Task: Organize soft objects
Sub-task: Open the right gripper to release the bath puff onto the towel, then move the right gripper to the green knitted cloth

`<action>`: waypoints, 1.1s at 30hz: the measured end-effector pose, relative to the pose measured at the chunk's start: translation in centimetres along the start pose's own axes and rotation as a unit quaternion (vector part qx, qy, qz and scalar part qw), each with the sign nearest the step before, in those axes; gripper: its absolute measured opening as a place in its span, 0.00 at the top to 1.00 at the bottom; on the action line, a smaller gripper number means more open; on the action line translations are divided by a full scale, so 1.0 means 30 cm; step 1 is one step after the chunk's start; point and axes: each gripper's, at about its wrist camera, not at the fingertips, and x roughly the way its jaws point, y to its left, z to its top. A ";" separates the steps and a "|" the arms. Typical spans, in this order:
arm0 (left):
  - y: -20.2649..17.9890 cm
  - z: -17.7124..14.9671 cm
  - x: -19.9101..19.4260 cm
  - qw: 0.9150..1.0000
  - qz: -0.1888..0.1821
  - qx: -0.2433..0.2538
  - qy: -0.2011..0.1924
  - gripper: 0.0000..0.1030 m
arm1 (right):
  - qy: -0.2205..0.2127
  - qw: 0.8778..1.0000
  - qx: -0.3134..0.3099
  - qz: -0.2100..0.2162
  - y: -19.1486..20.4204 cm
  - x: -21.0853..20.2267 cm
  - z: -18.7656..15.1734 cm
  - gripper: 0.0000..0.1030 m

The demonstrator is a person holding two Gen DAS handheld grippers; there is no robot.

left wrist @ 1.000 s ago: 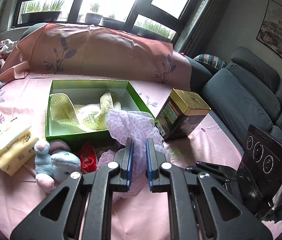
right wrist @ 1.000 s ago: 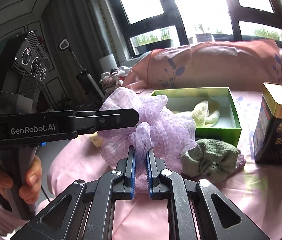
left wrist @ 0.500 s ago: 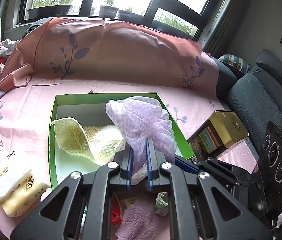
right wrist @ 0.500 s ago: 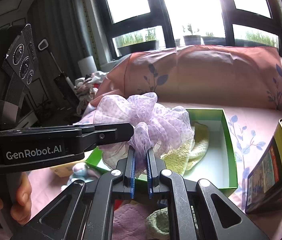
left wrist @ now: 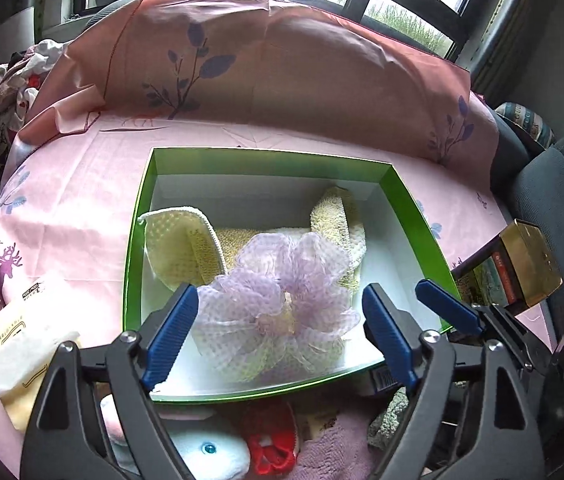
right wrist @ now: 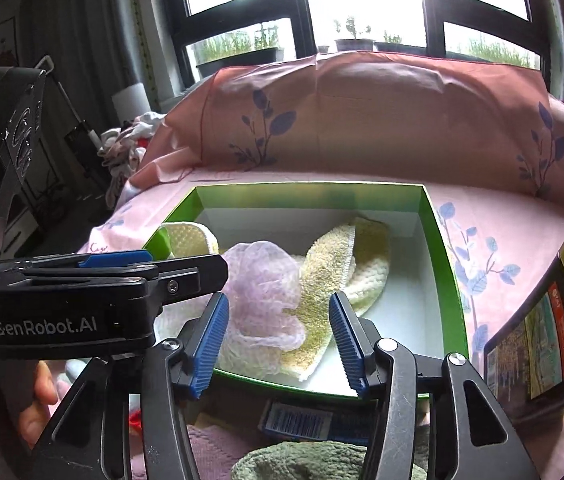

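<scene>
A lilac mesh puff (left wrist: 278, 304) lies inside the green box (left wrist: 414, 216) on top of a pale yellow knit cloth (left wrist: 178, 248). It also shows in the right wrist view (right wrist: 262, 300), in the same box (right wrist: 438, 240) beside the yellow cloth (right wrist: 346, 264). My left gripper (left wrist: 278, 336) is open and empty, jaws spread on either side of the puff. My right gripper (right wrist: 278, 340) is open and empty at the box's near rim. The left gripper's body (right wrist: 82, 304) crosses the right wrist view.
A gold tea tin (left wrist: 522, 268) stands right of the box, also in the right wrist view (right wrist: 554, 328). A tissue pack (left wrist: 14, 344), a blue-white plush toy (left wrist: 202, 452), a red soft item (left wrist: 274, 440), a pink knit cloth (left wrist: 334, 456) and a grey-green cloth (right wrist: 306, 460) lie near the front. Pink cushion behind.
Both grippers carried the lilac puff over the green box, then opened. The puff now rests in the box on the yellow cloth.
</scene>
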 end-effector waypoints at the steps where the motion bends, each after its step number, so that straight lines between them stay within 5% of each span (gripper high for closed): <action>1: -0.004 -0.006 -0.009 1.000 0.006 0.003 0.000 0.14 | -0.002 1.000 0.002 0.000 -0.003 -0.015 -0.001 0.42; 5: -0.019 -0.032 -0.055 0.999 0.032 0.014 -0.008 0.01 | 0.001 1.000 0.005 -0.015 -0.010 -0.074 -0.015 0.38; 15: -0.047 -0.141 -0.174 0.996 0.080 0.029 -0.009 0.01 | 0.028 0.999 0.021 -0.025 -0.008 -0.200 -0.101 0.19; 26: -0.082 -0.275 -0.290 0.994 0.105 0.039 -0.007 0.01 | 0.025 0.999 0.039 -0.020 0.017 -0.333 -0.205 0.19; 33: -0.074 -0.331 -0.350 0.996 0.085 0.017 -0.007 0.01 | 0.022 0.999 0.034 -0.027 0.026 -0.400 -0.262 0.19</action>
